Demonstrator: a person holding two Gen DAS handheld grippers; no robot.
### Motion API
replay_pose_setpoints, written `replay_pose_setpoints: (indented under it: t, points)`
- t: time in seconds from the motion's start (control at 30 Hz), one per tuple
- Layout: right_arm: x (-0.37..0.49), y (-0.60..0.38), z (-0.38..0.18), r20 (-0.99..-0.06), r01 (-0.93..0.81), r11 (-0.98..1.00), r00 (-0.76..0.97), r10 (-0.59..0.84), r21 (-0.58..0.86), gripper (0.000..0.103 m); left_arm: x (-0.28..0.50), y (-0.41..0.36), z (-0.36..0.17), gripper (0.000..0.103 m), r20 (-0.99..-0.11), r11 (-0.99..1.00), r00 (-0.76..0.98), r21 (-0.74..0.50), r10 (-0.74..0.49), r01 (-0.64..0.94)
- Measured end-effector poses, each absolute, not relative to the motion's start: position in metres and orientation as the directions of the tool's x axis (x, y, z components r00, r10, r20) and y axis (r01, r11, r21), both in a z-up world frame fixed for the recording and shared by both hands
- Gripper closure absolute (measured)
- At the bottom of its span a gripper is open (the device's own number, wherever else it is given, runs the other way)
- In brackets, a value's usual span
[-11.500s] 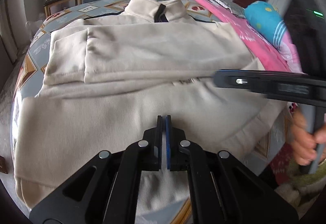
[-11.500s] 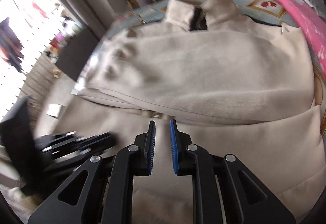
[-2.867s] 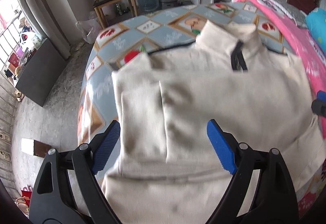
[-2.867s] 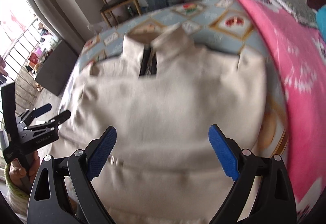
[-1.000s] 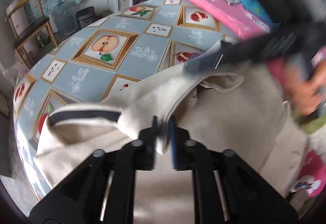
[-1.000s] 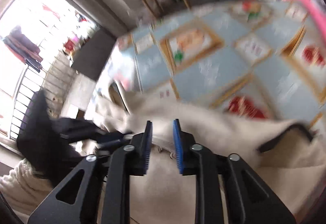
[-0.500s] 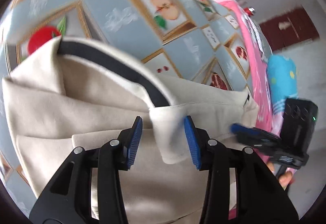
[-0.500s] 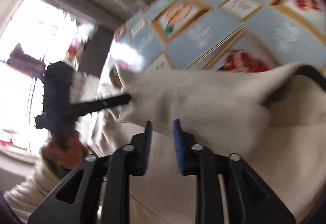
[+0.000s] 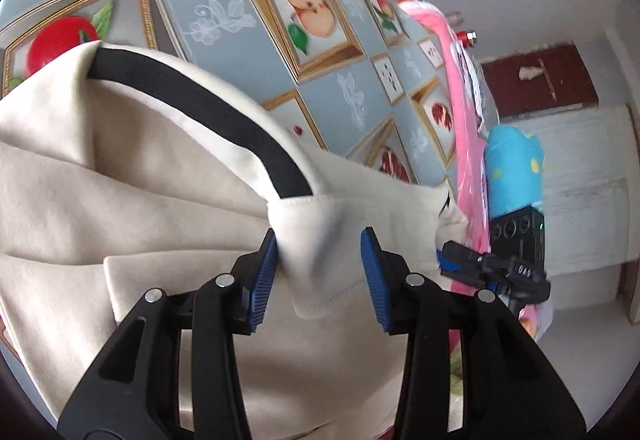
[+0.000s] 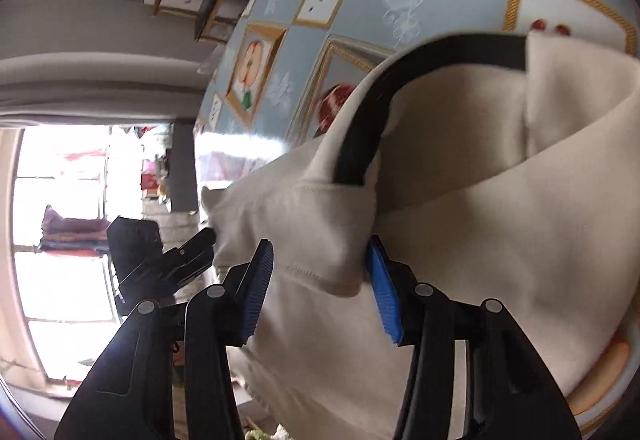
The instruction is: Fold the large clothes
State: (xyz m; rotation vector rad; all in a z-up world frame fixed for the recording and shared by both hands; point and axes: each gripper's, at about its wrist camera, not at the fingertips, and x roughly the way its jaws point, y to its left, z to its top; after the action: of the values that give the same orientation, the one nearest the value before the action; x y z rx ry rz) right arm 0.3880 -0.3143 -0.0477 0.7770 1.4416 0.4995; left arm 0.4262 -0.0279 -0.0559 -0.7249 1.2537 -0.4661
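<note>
Both grippers — left (image 9: 320, 272) parted, right (image 10: 320, 280) opening — release the top (image 9: 120, 199) after its fold; next, back clear and regrip.

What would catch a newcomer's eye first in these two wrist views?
The cream sweatshirt, folded over with its black neckband arching across, fills the near part of both views. A fold of it sits between the blue-padded fingers of the left gripper. Behind lies the fruit-print tablecloth.
</note>
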Motion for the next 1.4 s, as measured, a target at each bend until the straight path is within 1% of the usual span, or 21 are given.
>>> replay_pose_setpoints:
  t: [0.07,0.17,0.2,0.23,0.27,0.3,0.37,0.4,0.5,0.6,0.7,0.83,0.93,1.0,1.03,1.1,1.17,1.27,1.3,1.37,1.4]
  points:
    - [0.388,-0.312,-0.051,-0.681,0.15,0.667,0.073,0.728,0.73,0.056,0.426,-0.035,-0.061,0.066,-0.708,0.715,0.227,-0.696,-0.669,-0.064]
    - [0.389,-0.304,-0.051,-0.692,0.129,0.682,0.059,0.719,0.72,0.068,0.426,-0.042,-0.06,0.073,-0.745,0.758,0.214,-0.652,-0.632,-0.034]
    - [0.388,-0.3,-0.049,-0.708,0.098,0.702,0.054,0.704,0.705,0.076,0.426,-0.048,-0.056,0.077,-0.764,0.782,0.219,-0.623,-0.607,-0.003]
    - [0.388,-0.298,-0.049,-0.716,0.073,0.713,0.048,0.696,0.698,0.079,0.425,-0.051,-0.053,0.084,-0.781,0.805,0.224,-0.593,-0.582,0.025]
    - [0.388,-0.293,-0.047,-0.725,0.044,0.724,0.038,0.688,0.689,0.084,0.426,-0.057,-0.05,0.088,-0.802,0.83,0.23,-0.554,-0.552,0.059]
    - [0.389,-0.289,-0.046,-0.74,0.019,0.74,0.03,0.672,0.673,0.087,0.425,-0.064,-0.047,0.09,-0.825,0.859,0.241,-0.503,-0.511,0.1]
    - [0.392,-0.278,-0.04,-0.799,-0.063,0.799,0.028,0.6,0.598,0.089,0.424,-0.083,-0.038,0.095,-0.87,0.913,0.285,-0.354,-0.401,0.206]
    - [0.394,-0.274,-0.037,-0.82,-0.094,0.818,0.032,0.572,0.567,0.09,0.424,-0.092,-0.036,0.095,-0.882,0.927,0.311,-0.284,-0.353,0.246]
    - [0.411,-0.259,-0.028,-0.874,-0.169,0.871,0.081,0.479,0.462,0.091,0.435,-0.104,-0.033,0.096,-0.889,0.944,0.371,-0.165,-0.267,0.286]
    - [0.428,-0.254,-0.029,-0.897,-0.186,0.896,0.115,0.427,0.403,0.091,0.451,-0.108,-0.034,0.097,-0.882,0.952,0.412,-0.116,-0.23,0.282]
    - [0.436,-0.248,-0.036,-0.911,-0.215,0.907,0.128,0.393,0.361,0.091,0.457,-0.11,-0.038,0.096,-0.882,0.949,0.417,-0.093,-0.219,0.302]
    - [0.418,-0.249,-0.034,-0.922,-0.348,0.884,0.117,0.369,0.31,0.09,0.436,-0.112,-0.038,0.096,-0.887,0.919,0.403,-0.056,-0.225,0.389]
    - [0.409,-0.255,-0.035,-0.92,-0.37,0.878,0.127,0.372,0.304,0.09,0.424,-0.109,-0.041,0.094,-0.882,0.904,0.405,-0.052,-0.241,0.425]
    - [0.408,-0.259,-0.034,-0.916,-0.346,0.883,0.131,0.38,0.317,0.087,0.43,-0.101,-0.042,0.092,-0.881,0.914,0.384,-0.119,-0.277,0.387]
    - [0.406,-0.261,-0.033,-0.917,-0.337,0.889,0.141,0.373,0.309,0.081,0.432,-0.099,-0.043,0.092,-0.88,0.916,0.374,-0.146,-0.293,0.373]
    - [0.404,-0.276,-0.024,-0.918,-0.287,0.911,0.178,0.354,0.296,0.054,0.435,-0.095,-0.044,0.092,-0.877,0.915,0.364,-0.178,-0.314,0.361]
    - [0.402,-0.291,-0.011,-0.906,-0.237,0.924,0.23,0.355,0.301,0.052,0.432,-0.095,-0.044,0.091,-0.874,0.912,0.367,-0.174,-0.317,0.372]
    - [0.401,-0.309,0.009,-0.876,-0.158,0.939,0.339,0.342,0.306,0.032,0.43,-0.098,-0.044,0.091,-0.873,0.91,0.375,-0.159,-0.311,0.383]
    - [0.401,-0.309,0.014,-0.857,-0.15,0.931,0.364,0.364,0.332,0.032,0.431,-0.099,-0.045,0.091,-0.873,0.909,0.376,-0.157,-0.31,0.385]
    - [0.403,-0.291,0.019,-0.813,-0.191,0.896,0.375,0.444,0.401,0.032,0.433,-0.098,-0.045,0.091,-0.872,0.908,0.372,-0.165,-0.317,0.385]
    - [0.402,-0.281,0.02,-0.802,-0.221,0.885,0.375,0.465,0.411,0.039,0.434,-0.098,-0.045,0.091,-0.872,0.908,0.369,-0.173,-0.322,0.382]
